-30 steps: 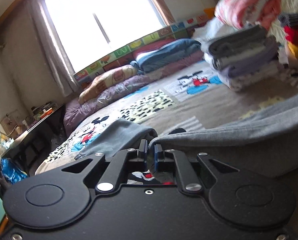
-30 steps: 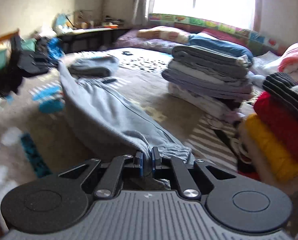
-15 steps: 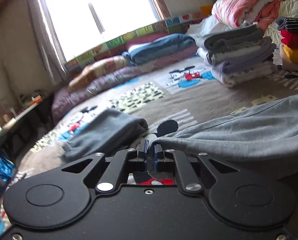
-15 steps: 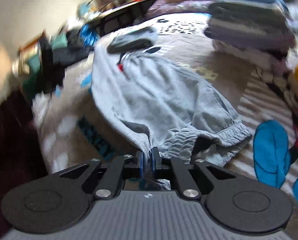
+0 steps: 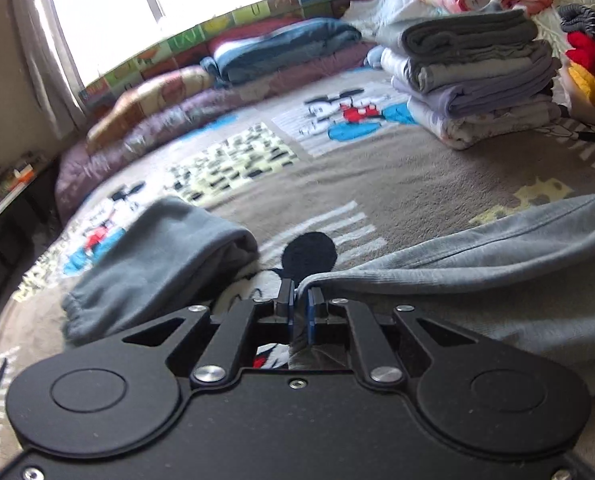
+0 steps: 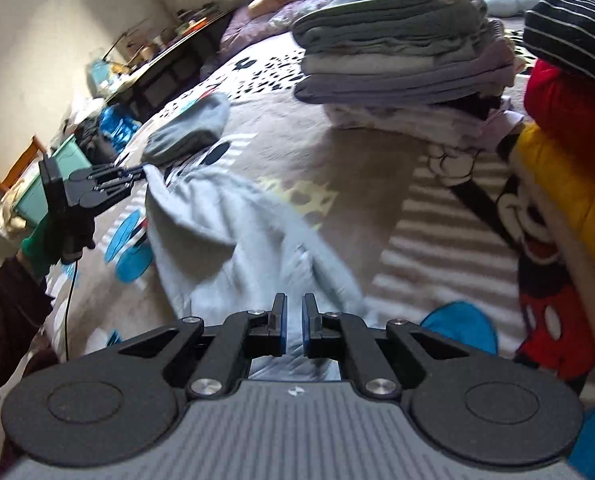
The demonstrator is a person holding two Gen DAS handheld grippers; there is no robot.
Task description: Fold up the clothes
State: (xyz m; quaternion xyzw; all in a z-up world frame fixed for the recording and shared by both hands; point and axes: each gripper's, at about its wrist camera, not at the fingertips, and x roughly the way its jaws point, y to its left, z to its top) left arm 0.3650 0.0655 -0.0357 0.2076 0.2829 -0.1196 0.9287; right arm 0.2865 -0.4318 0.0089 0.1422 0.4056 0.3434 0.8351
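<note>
The light grey fleece sweatpants (image 6: 233,236) lie spread on the cartoon-print grey blanket (image 6: 377,168), in front of the stack of folded grey and lilac clothes (image 6: 397,56). The left gripper (image 5: 300,312) is clamped on one edge of them, and the right gripper (image 6: 291,326) hovers over their near end with its jaws slightly parted and nothing between them. The garment looks laid out but not yet folded, so the next move probably calls for the right gripper to pinch a fresh edge and carry it over. No container is visible holding clothes.
</note>
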